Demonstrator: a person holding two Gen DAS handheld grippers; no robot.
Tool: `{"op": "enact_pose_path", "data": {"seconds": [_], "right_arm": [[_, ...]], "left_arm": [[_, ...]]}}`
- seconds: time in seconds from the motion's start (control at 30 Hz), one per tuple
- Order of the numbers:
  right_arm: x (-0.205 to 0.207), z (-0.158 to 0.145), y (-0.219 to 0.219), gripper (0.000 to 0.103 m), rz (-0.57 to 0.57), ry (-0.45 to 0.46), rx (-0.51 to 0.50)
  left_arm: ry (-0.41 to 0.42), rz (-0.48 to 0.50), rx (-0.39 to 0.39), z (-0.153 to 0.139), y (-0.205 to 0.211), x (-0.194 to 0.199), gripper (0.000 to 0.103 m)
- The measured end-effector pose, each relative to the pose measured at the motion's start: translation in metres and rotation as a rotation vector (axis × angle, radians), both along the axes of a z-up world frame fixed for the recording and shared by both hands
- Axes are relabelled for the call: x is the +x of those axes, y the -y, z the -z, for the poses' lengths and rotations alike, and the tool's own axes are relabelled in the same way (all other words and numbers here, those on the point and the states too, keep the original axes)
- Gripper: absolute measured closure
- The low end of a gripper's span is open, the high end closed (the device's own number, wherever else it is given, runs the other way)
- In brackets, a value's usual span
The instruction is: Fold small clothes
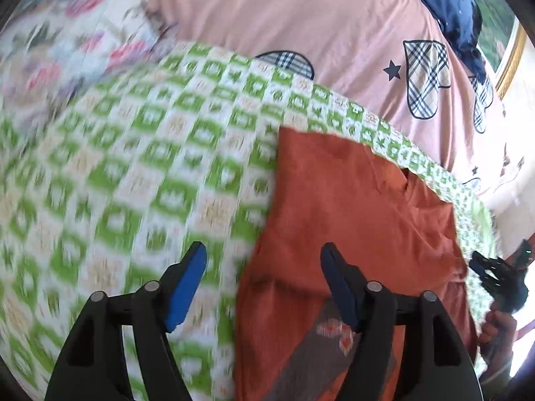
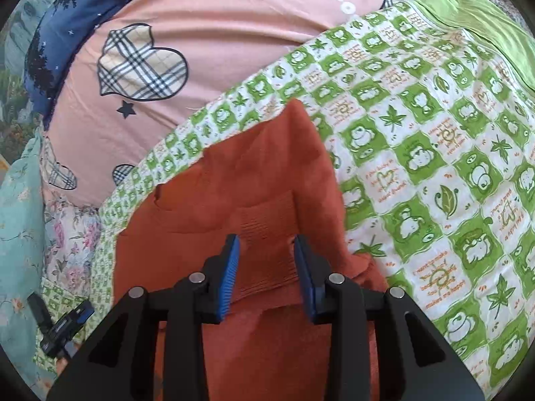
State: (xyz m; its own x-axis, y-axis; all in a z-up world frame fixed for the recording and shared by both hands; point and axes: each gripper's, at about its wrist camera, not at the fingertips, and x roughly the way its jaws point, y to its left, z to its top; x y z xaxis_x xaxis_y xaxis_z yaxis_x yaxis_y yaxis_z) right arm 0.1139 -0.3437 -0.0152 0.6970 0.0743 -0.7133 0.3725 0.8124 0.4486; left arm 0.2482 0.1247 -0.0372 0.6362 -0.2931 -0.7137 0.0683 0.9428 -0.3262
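Observation:
A rust-orange small garment (image 1: 351,200) lies flat on a green-and-white checked blanket (image 1: 133,167); a grey printed patch (image 1: 321,351) shows at its near end. My left gripper (image 1: 264,260) hovers open over the garment's left edge, nothing between its blue pads (image 1: 187,284). In the right wrist view the same garment (image 2: 260,173) fills the middle. Its ribbed band (image 2: 267,244) lies in the gap of my right gripper (image 2: 267,250), whose jaws stand apart and do not press on it. Each gripper shows at the other view's edge: the right gripper (image 1: 495,274), the left gripper (image 2: 63,327).
A pink quilt (image 1: 334,33) with plaid hearts lies beyond the blanket, with a dark blue cloth (image 1: 458,3) at its far end. Floral bedding (image 2: 67,234) and a teal cloth (image 2: 16,220) lie to one side. A hand (image 1: 498,330) holds the right gripper. A plain green sheet (image 2: 485,23) lies far right.

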Motion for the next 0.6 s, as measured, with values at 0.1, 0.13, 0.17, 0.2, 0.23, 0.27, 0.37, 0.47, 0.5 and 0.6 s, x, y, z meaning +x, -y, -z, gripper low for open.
{"op": "enact_pose_path", "data": {"seconds": [0.1, 0.13, 0.17, 0.2, 0.23, 0.27, 0.37, 0.47, 0.5, 0.6], "right_arm": [[-0.016, -0.011, -0.010, 0.059, -0.046, 0.007, -0.017], [-0.024, -0.015, -0.013, 0.056, -0.064, 0.000, -0.030], [-0.031, -0.017, -0.016, 0.055, -0.081, -0.010, -0.045], [-0.041, -0.020, -0.019, 0.055, -0.104, -0.027, -0.066], [-0.052, -0.022, -0.020, 0.055, -0.122, -0.043, -0.083], [-0.061, -0.022, -0.021, 0.055, -0.134, -0.057, -0.092], [-0.098, -0.019, -0.025, 0.055, -0.156, -0.139, -0.141], [-0.132, -0.009, -0.040, 0.055, -0.174, -0.250, -0.236], [-0.143, -0.004, -0.045, 0.055, -0.182, -0.282, -0.251], [-0.169, 0.014, -0.059, 0.055, -0.220, -0.372, -0.261]], "left_arm": [[-0.012, 0.009, 0.015, -0.006, 0.011, 0.016, 0.031], [-0.006, 0.015, 0.012, -0.009, 0.015, 0.017, 0.031], [0.002, 0.019, 0.009, -0.012, 0.018, 0.016, 0.031], [0.009, 0.027, 0.012, -0.013, 0.022, 0.009, 0.031], [0.007, 0.035, 0.015, -0.013, 0.024, 0.004, 0.031], [0.003, 0.048, 0.021, -0.012, 0.025, -0.005, 0.031], [-0.018, 0.071, 0.047, -0.005, 0.026, -0.033, 0.031], [-0.060, 0.093, 0.063, 0.006, 0.019, -0.069, 0.031], [-0.083, 0.099, 0.073, 0.011, 0.016, -0.085, 0.031], [-0.127, 0.115, 0.077, 0.021, 0.010, -0.121, 0.030]]}}
